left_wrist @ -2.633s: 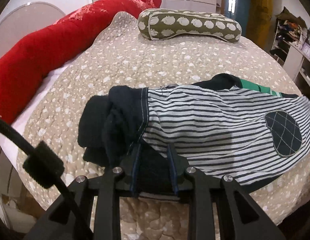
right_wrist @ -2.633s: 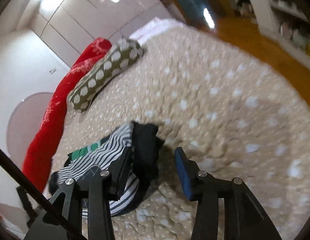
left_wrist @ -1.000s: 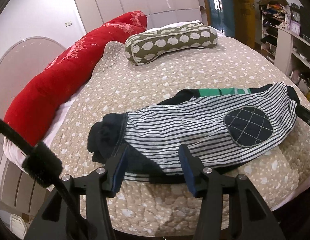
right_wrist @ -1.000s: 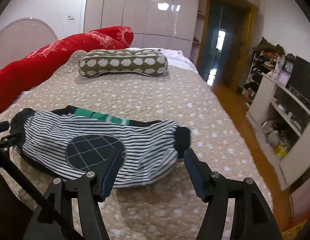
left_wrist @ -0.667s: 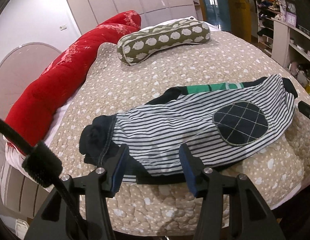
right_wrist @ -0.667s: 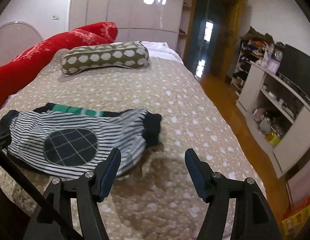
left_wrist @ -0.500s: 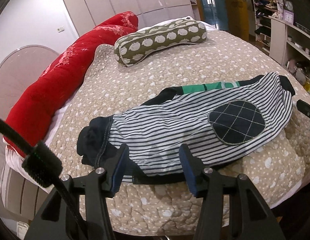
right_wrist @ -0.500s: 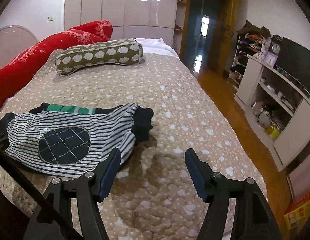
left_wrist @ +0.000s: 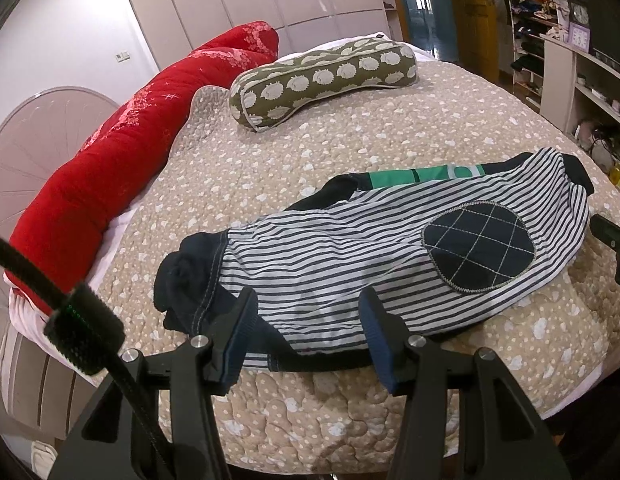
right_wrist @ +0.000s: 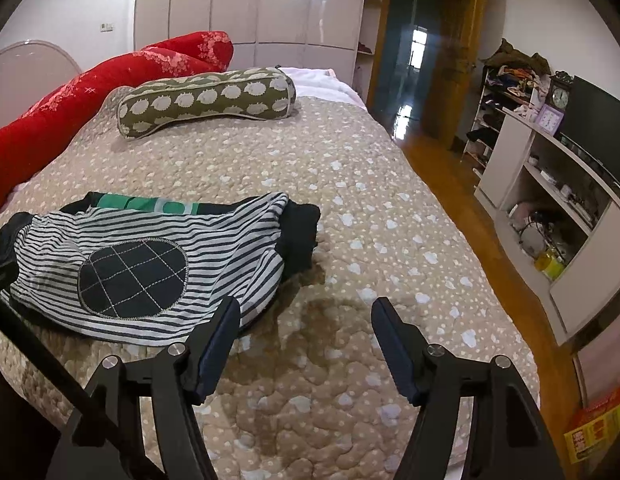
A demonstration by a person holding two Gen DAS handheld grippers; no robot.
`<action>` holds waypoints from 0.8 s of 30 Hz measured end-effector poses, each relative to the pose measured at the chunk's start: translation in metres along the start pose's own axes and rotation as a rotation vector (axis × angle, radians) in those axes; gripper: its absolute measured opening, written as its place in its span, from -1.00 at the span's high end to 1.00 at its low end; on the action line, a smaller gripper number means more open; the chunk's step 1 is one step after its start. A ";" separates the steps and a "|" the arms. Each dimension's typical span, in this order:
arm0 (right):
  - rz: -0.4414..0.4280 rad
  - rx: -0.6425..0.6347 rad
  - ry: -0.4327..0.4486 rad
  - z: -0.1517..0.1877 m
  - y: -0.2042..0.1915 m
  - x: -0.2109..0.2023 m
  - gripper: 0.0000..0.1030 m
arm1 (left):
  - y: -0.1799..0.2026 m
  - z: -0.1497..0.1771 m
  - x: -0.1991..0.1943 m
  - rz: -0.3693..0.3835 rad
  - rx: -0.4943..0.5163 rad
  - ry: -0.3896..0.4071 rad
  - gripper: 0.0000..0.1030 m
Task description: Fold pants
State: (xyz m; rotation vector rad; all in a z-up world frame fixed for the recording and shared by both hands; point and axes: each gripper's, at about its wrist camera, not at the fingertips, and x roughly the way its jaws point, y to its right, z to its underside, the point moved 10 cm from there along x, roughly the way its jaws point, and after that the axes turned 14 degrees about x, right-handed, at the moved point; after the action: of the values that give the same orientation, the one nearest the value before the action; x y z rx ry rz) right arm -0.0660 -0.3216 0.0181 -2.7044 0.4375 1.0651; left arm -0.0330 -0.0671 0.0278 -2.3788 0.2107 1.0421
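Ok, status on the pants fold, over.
Left gripper open, right gripper open, both empty. Striped pants lying folded over on bedspread. Nothing in the way.

striped pants (left_wrist: pixel 350 264) folded, lying flat on bed quilt (left_wrist: pixel 350 140)

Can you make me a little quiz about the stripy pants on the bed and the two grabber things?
1. True or false: the striped pants hang in the air from the left gripper.
2. What sits on the bed behind the pants? A) green pillow B) teddy bear C) backpack
3. Fill in: the oval patch on the pants is dark with a pale ____ pattern.

Key: 1. False; they lie on the bed, and both the left and right gripper have open jaws holding nothing. 2. A, the green pillow. 3. Grid.
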 end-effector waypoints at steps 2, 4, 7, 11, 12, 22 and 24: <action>0.002 -0.002 -0.004 0.000 0.001 0.001 -0.40 | 0.001 0.000 0.001 0.002 0.001 -0.001 0.00; 0.002 -0.001 -0.007 0.001 0.001 0.002 -0.41 | 0.001 0.001 0.002 0.004 0.002 -0.002 0.00; 0.002 -0.002 -0.008 0.001 0.001 0.002 -0.41 | 0.002 0.001 0.002 0.006 0.006 -0.002 0.00; 0.003 -0.001 -0.009 0.001 0.001 0.002 -0.41 | 0.004 0.000 0.002 0.008 0.007 0.001 -0.02; 0.002 -0.002 -0.010 0.002 0.002 0.003 -0.41 | 0.004 -0.001 0.002 0.013 0.007 0.002 -0.02; -0.250 0.288 -0.118 0.012 0.031 0.025 -0.43 | 0.033 -0.091 0.007 0.252 0.016 0.101 -0.16; -0.348 0.359 -0.144 0.014 0.030 0.028 -0.43 | 0.055 -0.115 0.014 0.337 0.044 0.105 -0.16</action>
State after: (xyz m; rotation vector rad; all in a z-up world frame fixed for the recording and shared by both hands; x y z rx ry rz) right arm -0.0658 -0.3510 -0.0132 -2.2638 0.1114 0.9661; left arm 0.0315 -0.1731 0.0600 -2.4114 0.6857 1.0460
